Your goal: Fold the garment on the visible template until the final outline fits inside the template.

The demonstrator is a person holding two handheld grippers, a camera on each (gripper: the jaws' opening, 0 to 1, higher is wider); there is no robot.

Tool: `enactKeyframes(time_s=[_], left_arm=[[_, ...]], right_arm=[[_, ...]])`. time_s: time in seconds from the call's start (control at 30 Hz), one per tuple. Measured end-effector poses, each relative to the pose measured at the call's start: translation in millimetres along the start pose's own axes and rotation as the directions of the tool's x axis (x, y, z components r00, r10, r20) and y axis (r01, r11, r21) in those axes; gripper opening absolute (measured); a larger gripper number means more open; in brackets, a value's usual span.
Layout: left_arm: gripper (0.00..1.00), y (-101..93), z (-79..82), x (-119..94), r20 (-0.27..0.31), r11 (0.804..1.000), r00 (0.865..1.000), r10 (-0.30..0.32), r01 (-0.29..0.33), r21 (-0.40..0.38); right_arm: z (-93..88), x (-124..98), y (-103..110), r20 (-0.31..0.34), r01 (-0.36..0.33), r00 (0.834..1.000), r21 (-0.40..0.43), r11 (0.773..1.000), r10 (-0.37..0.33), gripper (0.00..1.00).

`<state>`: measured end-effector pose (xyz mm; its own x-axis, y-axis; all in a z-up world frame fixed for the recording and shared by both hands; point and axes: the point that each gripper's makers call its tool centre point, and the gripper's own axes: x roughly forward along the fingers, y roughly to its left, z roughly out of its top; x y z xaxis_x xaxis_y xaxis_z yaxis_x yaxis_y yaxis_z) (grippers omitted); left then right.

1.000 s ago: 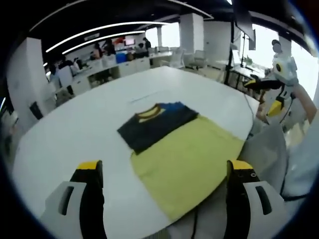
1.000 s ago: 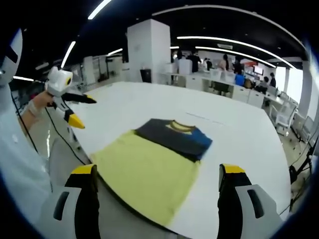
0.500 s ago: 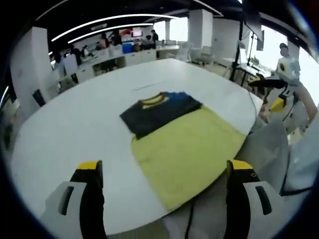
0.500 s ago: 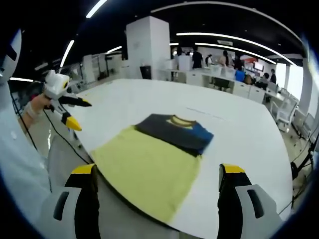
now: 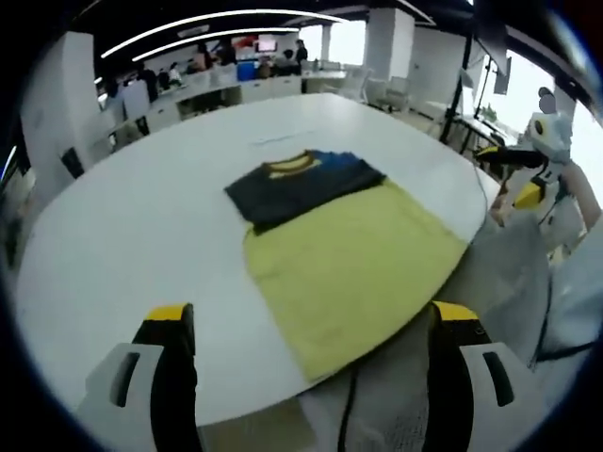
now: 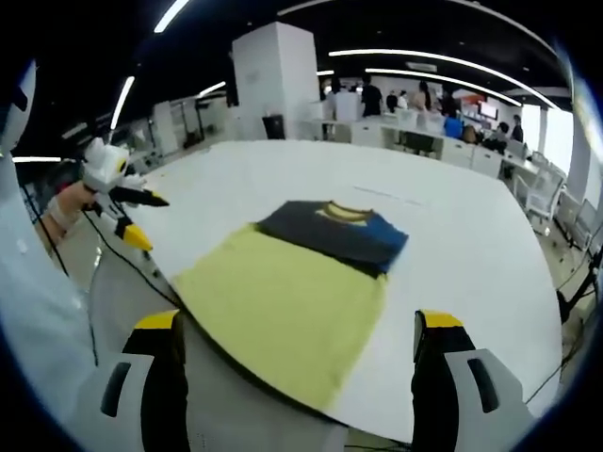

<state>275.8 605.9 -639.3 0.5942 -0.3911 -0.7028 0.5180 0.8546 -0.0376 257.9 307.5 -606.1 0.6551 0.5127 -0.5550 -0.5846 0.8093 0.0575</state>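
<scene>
- Table [image 5: 113, 245], one large white round one, carries one garment [image 5: 325, 240], and that garment lies near the edge closest to the person.
- Garment colours number three: a dark navy top part with a yellow collar band [image 5: 292, 165], a blue patch beside it, and a broad yellow lower part [image 5: 353, 268] that reaches the table edge (in the right gripper view it reads the same, dark part [image 6: 334, 231] far, yellow part [image 6: 283, 306] near).
- Template outline: I cannot tell it apart from the tabletop in either view.
- Left gripper [image 5: 311, 377] has its two yellow-tipped jaws standing wide apart at the bottom of the left gripper view, above the table edge, with nothing between them; it also shows at the left of the right gripper view [image 6: 127, 212], held in one hand, off the table.
- Right gripper [image 6: 297, 381] likewise has two jaws spread wide with nothing clamped, well apart from the cloth; it appears at the right of the left gripper view [image 5: 523, 174], held up beside the table.
- Background holds several people and desks (too small to count).
</scene>
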Motion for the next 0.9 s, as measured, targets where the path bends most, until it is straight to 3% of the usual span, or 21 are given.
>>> enactKeyframes(time_s=[0.9], left_arm=[[0.94,-14.8,-48.7,25,-0.149,0.995,0.985,-0.082,0.071,-0.074]], right_arm=[[-58.4,19,-7,-0.125,-0.020,0.992,0.105,0.994,0.033,0.89]])
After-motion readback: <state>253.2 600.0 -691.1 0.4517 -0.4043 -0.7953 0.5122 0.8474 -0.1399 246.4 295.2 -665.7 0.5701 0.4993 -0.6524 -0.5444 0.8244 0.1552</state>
